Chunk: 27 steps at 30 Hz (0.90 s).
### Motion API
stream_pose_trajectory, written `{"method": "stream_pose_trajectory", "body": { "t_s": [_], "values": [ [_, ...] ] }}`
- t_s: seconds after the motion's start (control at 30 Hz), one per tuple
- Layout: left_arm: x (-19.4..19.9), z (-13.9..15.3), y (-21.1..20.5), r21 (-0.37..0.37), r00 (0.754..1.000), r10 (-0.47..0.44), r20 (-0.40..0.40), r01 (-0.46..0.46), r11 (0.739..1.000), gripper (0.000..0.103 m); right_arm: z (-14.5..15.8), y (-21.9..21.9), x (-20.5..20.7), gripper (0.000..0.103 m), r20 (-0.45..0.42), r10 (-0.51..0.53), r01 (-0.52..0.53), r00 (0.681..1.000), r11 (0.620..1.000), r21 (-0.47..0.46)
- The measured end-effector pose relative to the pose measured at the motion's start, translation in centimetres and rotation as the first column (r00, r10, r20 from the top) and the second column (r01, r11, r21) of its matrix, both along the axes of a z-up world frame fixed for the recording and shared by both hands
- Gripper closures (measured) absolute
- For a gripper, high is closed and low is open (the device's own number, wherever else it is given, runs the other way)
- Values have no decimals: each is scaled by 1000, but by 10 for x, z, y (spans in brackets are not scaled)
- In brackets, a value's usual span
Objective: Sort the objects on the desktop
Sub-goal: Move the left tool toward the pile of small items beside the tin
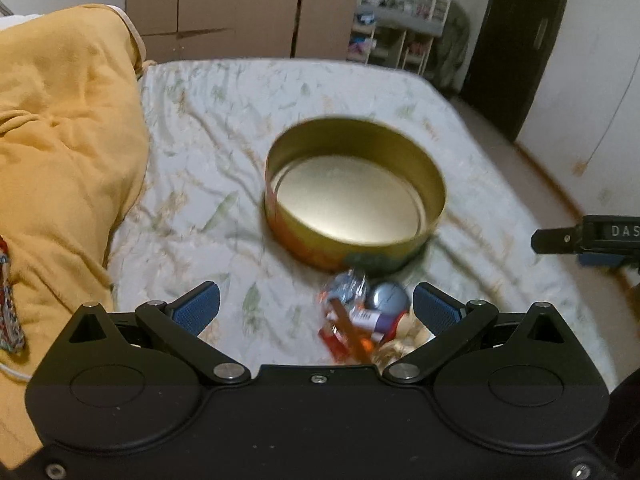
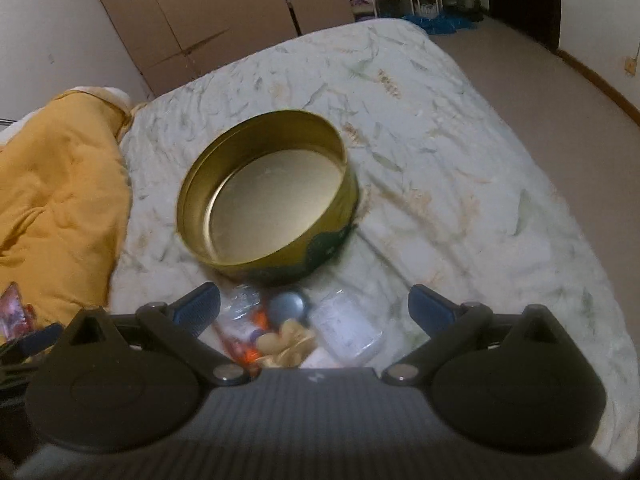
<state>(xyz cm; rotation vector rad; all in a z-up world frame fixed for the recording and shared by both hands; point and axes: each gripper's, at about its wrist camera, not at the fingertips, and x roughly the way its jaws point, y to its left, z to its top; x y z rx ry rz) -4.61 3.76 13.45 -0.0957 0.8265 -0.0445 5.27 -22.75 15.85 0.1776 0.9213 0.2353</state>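
Note:
A round gold tin (image 1: 408,248) (image 2: 192,184) lies open and empty on the pale patterned bedsheet. Just in front of it sits a small heap of objects (image 1: 360,320) (image 2: 280,328): a grey-blue ball (image 1: 390,300) (image 2: 288,305), a crinkled clear wrapper (image 1: 348,286), red and orange pieces, beige straw-like stuff and a white plastic packet (image 2: 348,328). My left gripper (image 1: 316,308) hovers above the heap, open, nothing between its blue pads. My right gripper (image 2: 314,306) is open too, over the same heap. The right gripper's tip (image 1: 560,240) shows at the left view's right edge.
A rumpled yellow quilt (image 1: 68,140) (image 2: 60,200) is piled on the left of the bed. Brown wardrobes (image 1: 224,4) stand behind, shelves with clutter (image 1: 404,24) at the back right. The bed's right edge drops to beige floor (image 2: 540,92).

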Motion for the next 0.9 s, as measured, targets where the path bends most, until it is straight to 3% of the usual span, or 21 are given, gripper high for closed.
{"method": "stream_pose_trajectory", "body": {
  "t_s": [0.07, 0.23, 0.37, 0.6, 0.8, 0.9],
  "values": [
    [2, -11, -15, 52, 1000, -16, -25, 17, 999, 0, -14, -4, 0, 0, 14, -8, 9, 1000, 998, -61],
    [8, -35, -32, 179, 997, -76, -29, 80, 981, 0, -53, -21, -1, 0, -56, 9, -9, 998, 1000, 8],
    [12, -47, -22, 122, 993, -116, -38, 119, 985, 0, -61, -28, -4, 0, -7, 8, -8, 1000, 1000, -21],
    [23, -51, 2, 14, 995, -77, -60, 78, 997, 2, -66, -39, 2, 0, -21, 3, -1, 1000, 995, 105],
    [20, -48, -3, 37, 990, -131, -44, 133, 990, 1, -76, -29, 13, 0, -69, 29, -17, 997, 986, 165],
    [24, -60, -4, 50, 989, -140, -54, 143, 988, 0, -80, -19, 19, 0, -84, 55, -41, 995, 985, 168]
  ]
}}
